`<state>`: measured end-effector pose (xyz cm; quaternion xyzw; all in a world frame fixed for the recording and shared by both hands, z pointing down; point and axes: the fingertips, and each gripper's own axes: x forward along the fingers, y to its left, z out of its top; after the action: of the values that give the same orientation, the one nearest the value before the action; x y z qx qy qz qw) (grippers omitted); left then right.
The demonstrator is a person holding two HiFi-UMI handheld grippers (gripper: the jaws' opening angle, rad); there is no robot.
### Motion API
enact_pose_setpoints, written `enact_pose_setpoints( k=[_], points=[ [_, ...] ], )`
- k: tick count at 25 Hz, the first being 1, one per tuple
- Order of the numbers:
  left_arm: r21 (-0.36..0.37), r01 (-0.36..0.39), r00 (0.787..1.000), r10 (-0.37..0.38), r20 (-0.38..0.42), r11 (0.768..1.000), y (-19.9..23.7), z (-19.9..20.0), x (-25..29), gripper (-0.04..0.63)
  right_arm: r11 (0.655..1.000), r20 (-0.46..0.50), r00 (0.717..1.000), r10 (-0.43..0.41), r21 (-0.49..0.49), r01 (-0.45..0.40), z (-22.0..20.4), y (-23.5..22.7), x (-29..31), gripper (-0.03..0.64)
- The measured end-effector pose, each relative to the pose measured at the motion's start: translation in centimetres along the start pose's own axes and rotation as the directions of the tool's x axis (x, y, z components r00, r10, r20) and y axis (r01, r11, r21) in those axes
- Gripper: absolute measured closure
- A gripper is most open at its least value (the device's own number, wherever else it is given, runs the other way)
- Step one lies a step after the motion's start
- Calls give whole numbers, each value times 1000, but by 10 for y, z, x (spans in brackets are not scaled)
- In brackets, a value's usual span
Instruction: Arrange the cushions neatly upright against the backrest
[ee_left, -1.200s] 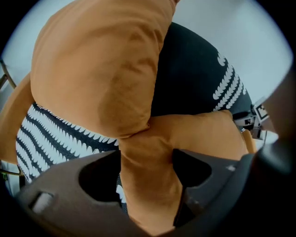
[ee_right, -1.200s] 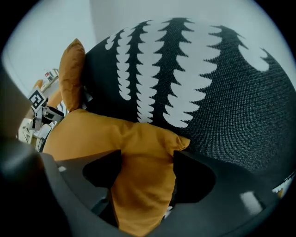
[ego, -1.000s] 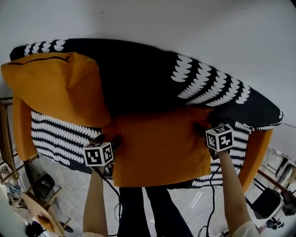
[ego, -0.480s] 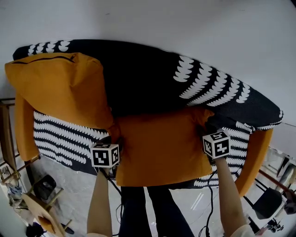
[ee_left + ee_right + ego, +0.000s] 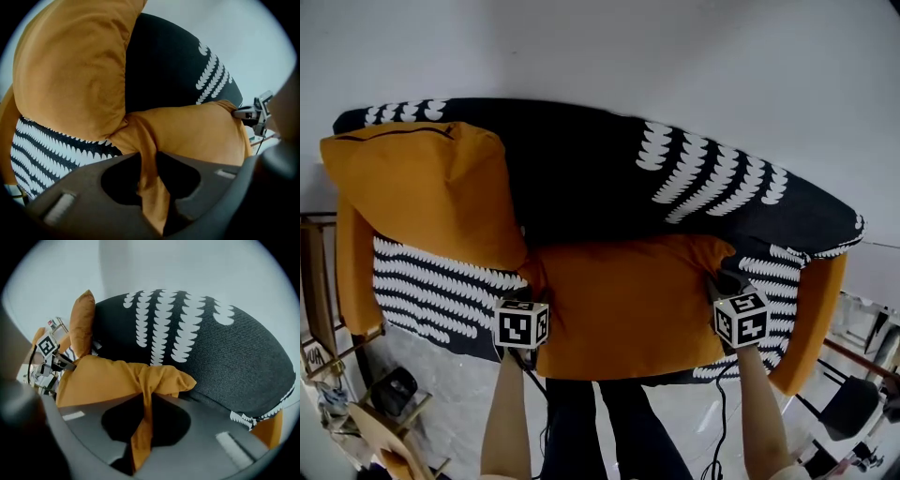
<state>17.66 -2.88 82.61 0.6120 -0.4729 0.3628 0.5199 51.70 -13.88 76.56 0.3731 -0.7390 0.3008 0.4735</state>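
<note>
We've got L gripper (image 5: 529, 284) & R gripper (image 5: 724, 281) closing on the cushion (image 5: 623, 292) at frame centre, w/ its left & right edge fabric pinched betw. the jaws. It sits low on the sofa (image 5: 441, 291), below the backrest (image 5: 581, 178). 2nd cushion (image 5: 422, 192) leans upper left.

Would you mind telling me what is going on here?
A person is closing the left gripper and the right gripper, each with a fold of the orange fabric cushion lying flat on the seat between its jaws. A second orange cushion already leans upright against the black, white-patterned sofa backrest.
</note>
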Motion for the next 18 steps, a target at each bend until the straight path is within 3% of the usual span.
enact_pose_setpoints(
  k=[10,18],
  points=[
    [120,20,998,-26,51,993,-45,8,-17,526,995,6,999,-43,94,42,-55,-15,-46,584],
    [177,8,989,-34,142,984,-90,14,-71,547,982,99,989,-114,159,97,-69,-18,-123,592]
  ],
)
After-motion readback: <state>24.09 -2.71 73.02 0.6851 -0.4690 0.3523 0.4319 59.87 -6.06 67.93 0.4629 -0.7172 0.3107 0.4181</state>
